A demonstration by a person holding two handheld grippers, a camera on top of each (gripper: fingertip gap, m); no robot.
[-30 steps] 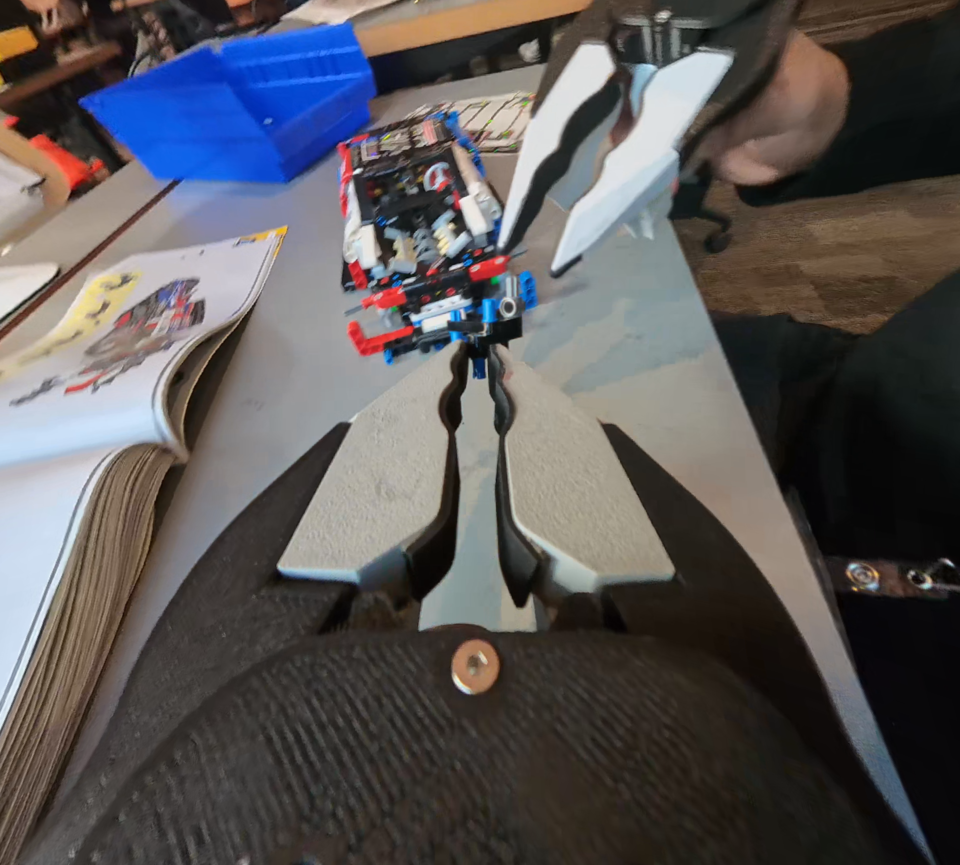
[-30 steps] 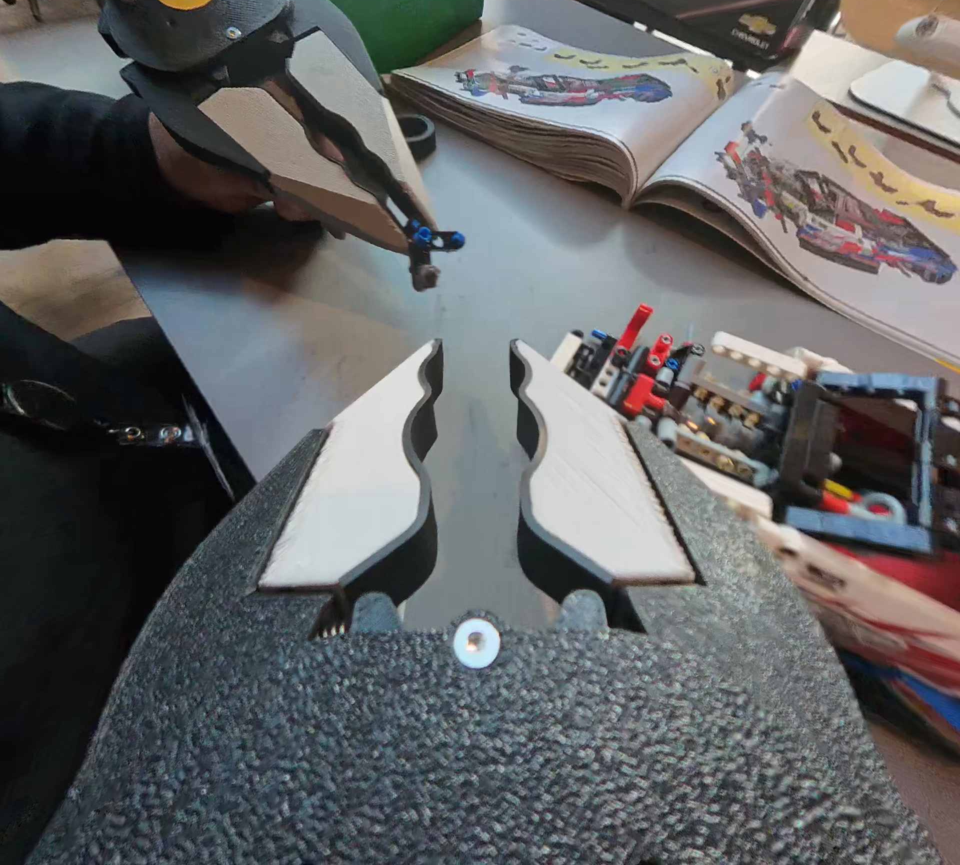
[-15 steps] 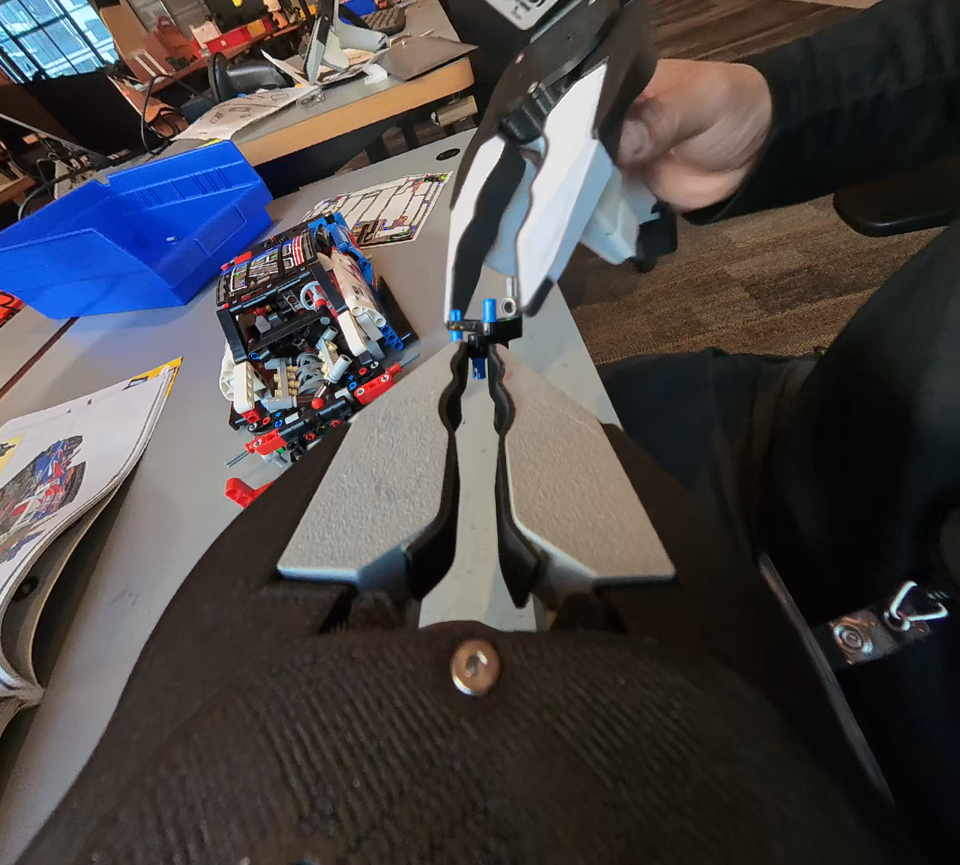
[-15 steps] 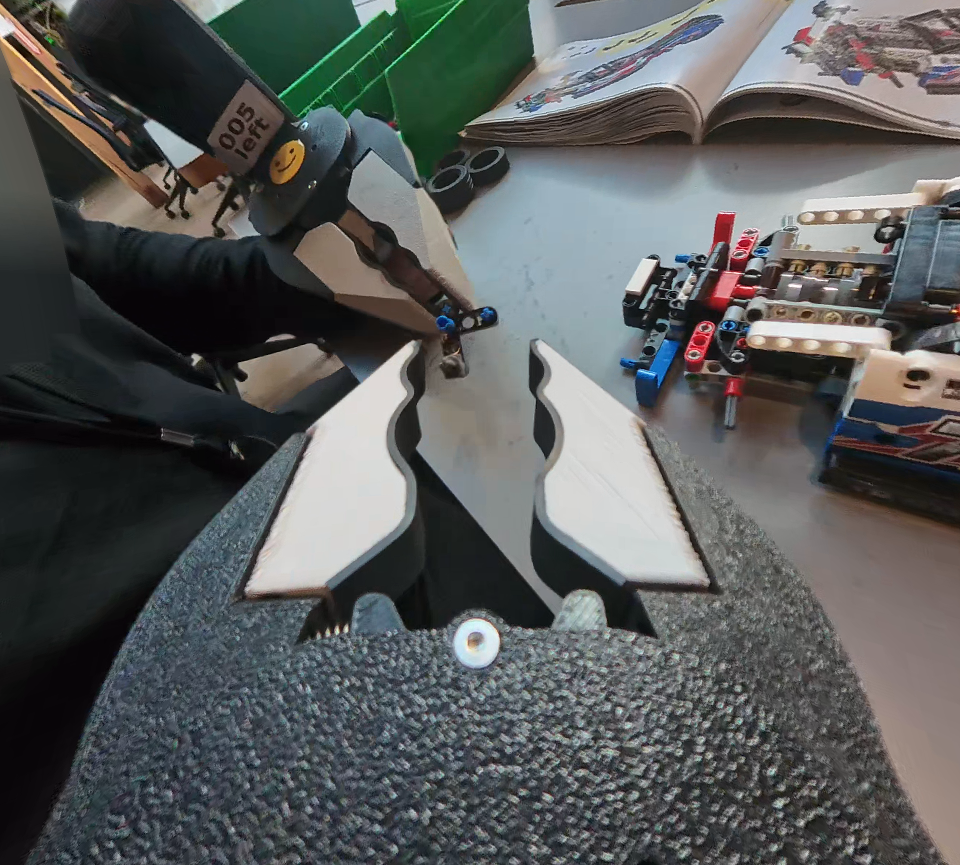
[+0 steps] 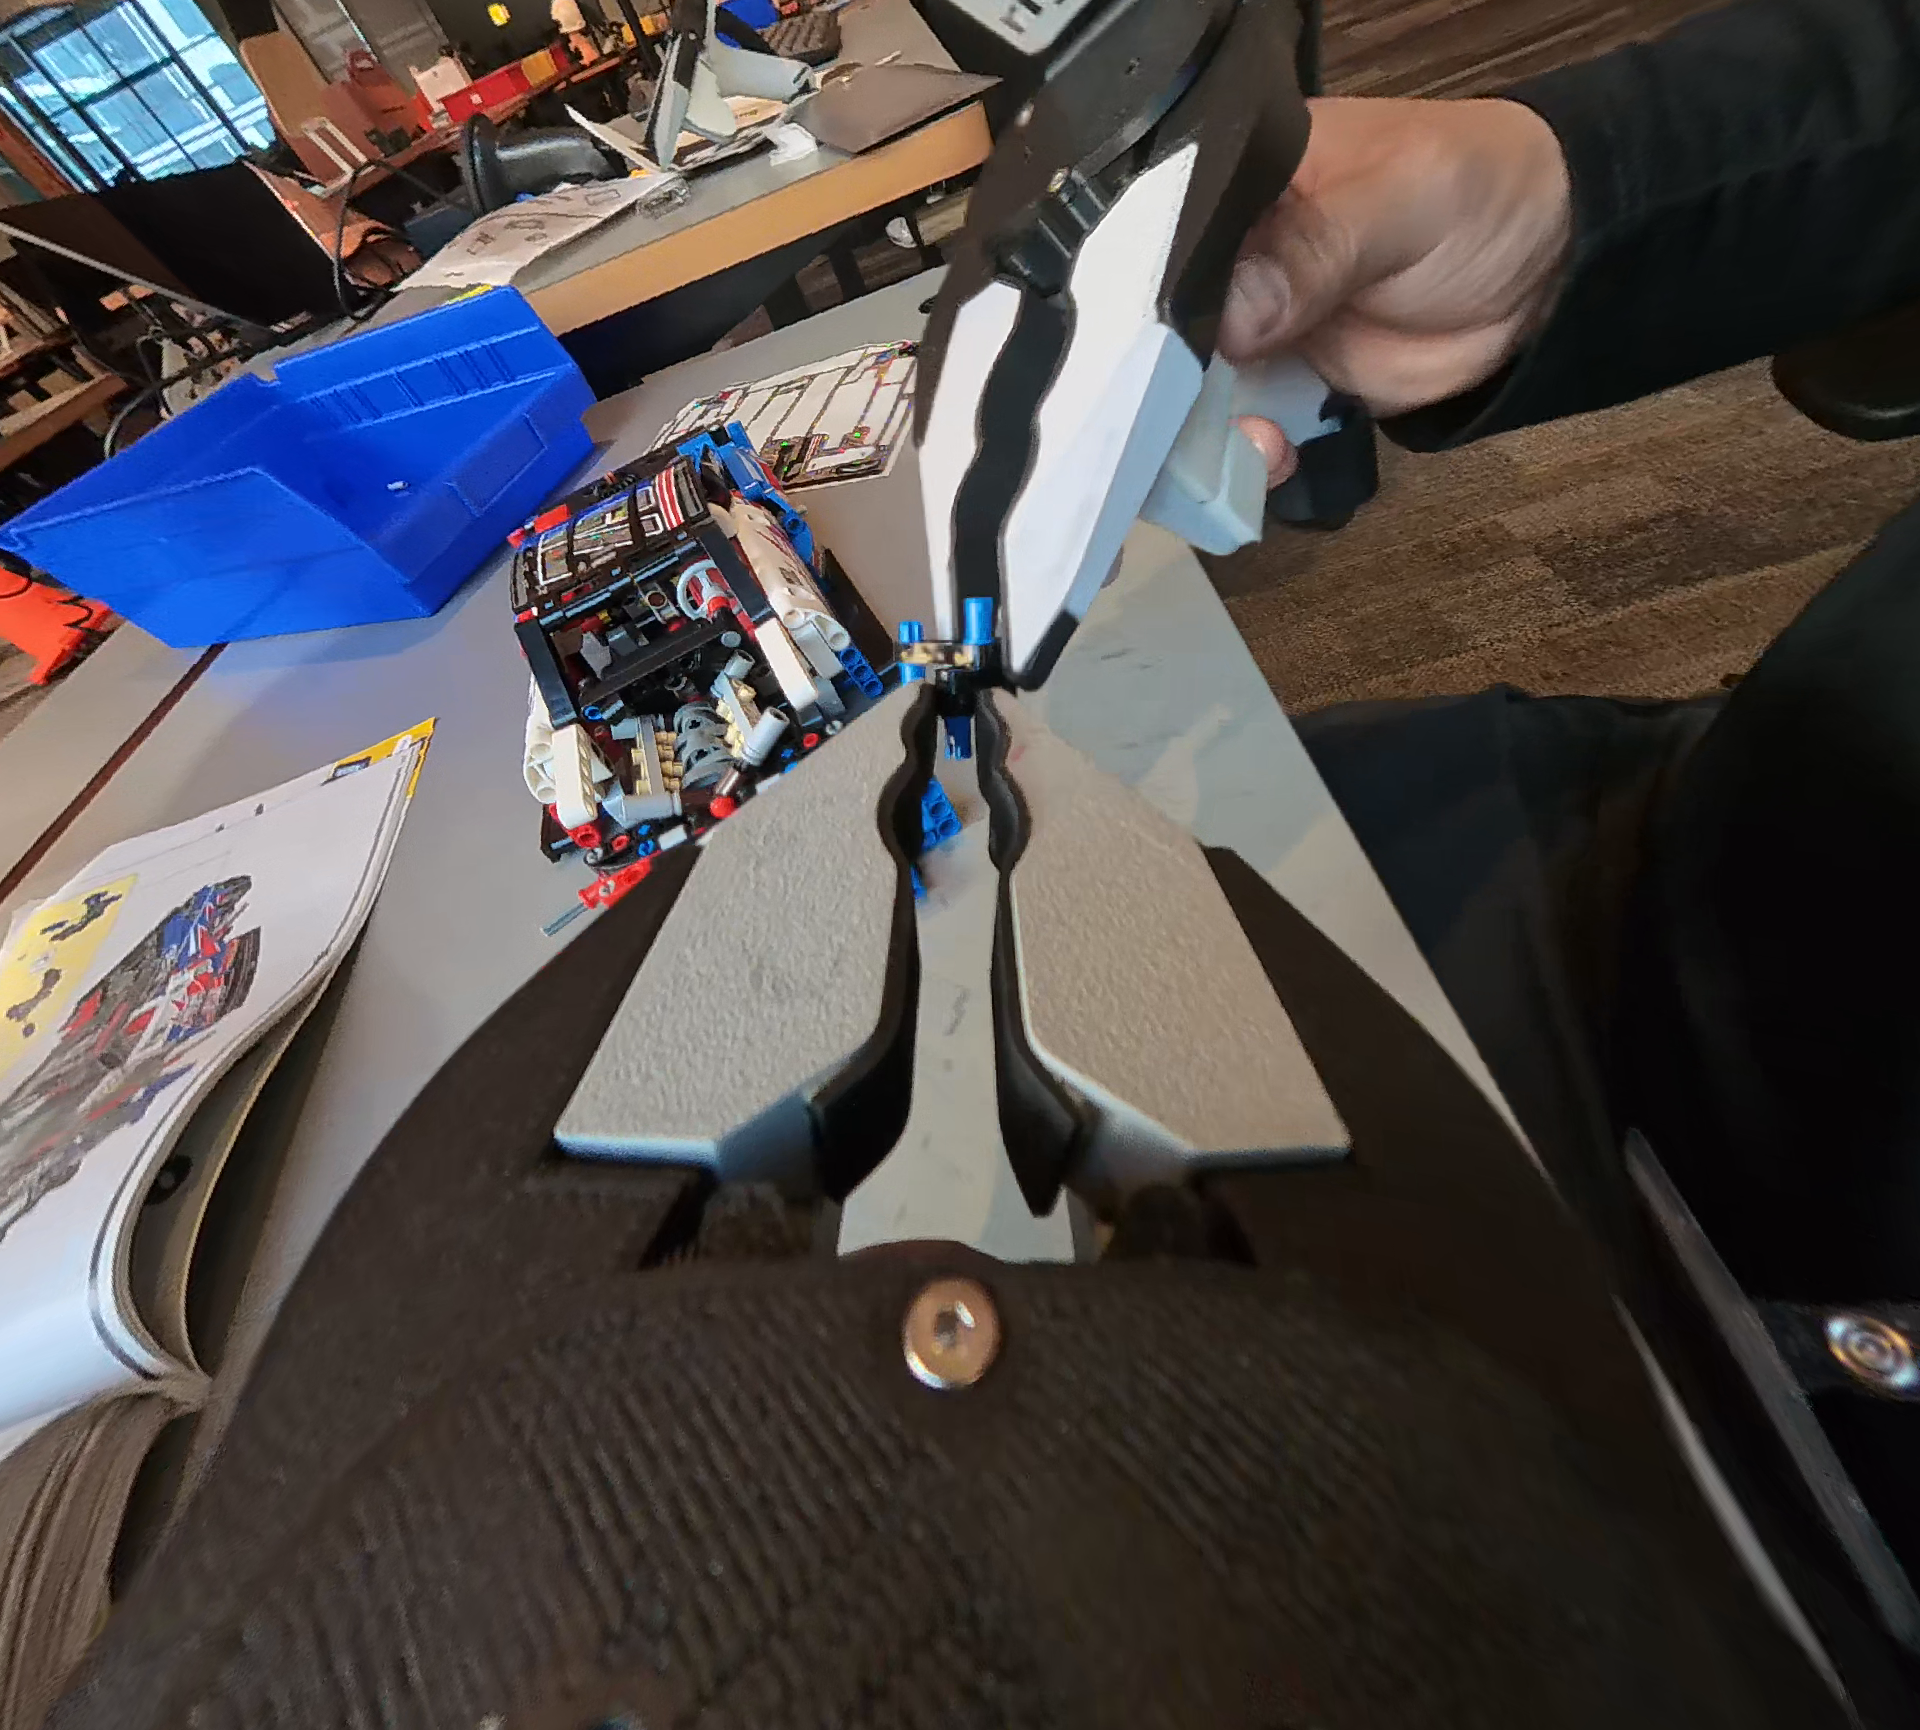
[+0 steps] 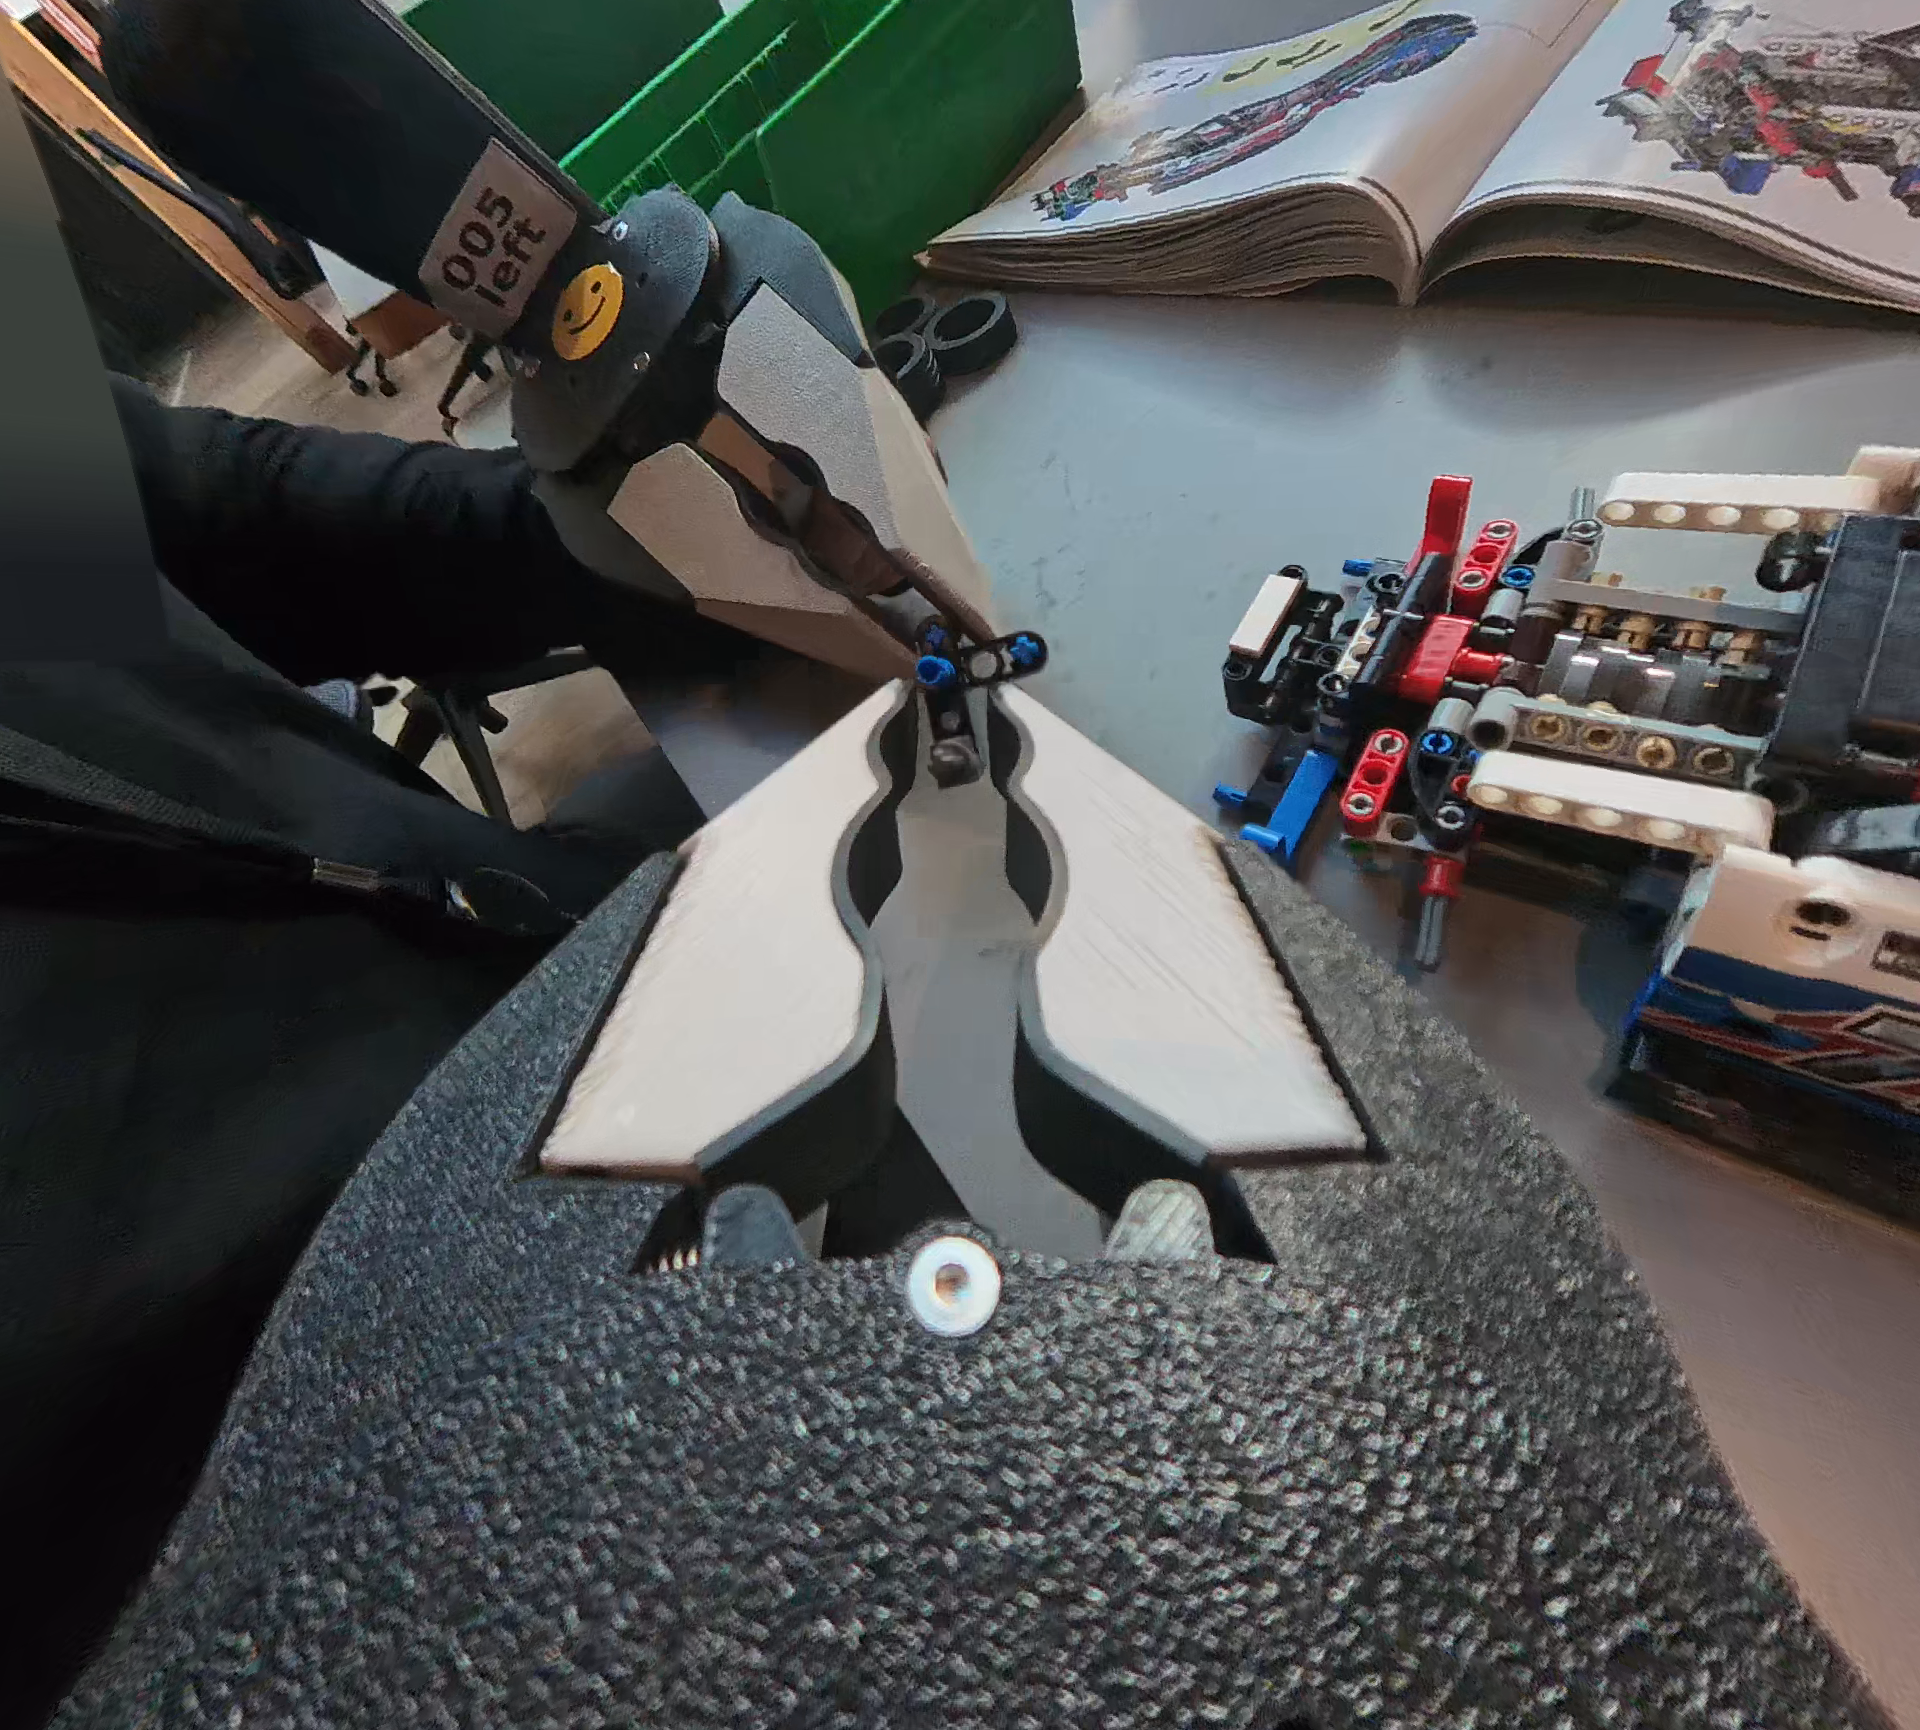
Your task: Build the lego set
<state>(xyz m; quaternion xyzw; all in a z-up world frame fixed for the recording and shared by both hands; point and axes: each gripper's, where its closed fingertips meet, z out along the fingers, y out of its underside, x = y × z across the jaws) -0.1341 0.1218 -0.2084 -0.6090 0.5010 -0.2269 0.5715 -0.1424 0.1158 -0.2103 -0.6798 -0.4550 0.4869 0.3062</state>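
Observation:
A small black lego piece with blue pins [image 5: 940,654] is held in the air between both grippers, above the table's near edge. My left gripper [image 5: 954,714] is shut on its lower end. My right gripper [image 5: 982,652] comes down from above, and its narrowed fingers close on the same piece. In the right wrist view the right gripper [image 6: 951,704] pinches the piece [image 6: 982,664] from below, and the left gripper [image 6: 940,641] holds it from the upper left. The half-built lego car [image 5: 665,631] sits on the grey table, also in the right wrist view [image 6: 1621,724].
An open instruction book [image 5: 156,974] lies left of the car, also in the right wrist view [image 6: 1455,153]. A blue bin [image 5: 312,485] and a sticker sheet [image 5: 800,423] lie behind the car. Green bins [image 6: 883,70] and black tyres [image 6: 956,330] stand near the table corner. My left and right fingertips are right by each other.
The two grippers have come together at the table's edge. My right gripper's fingers have narrowed from open onto the small piece that the left gripper holds.

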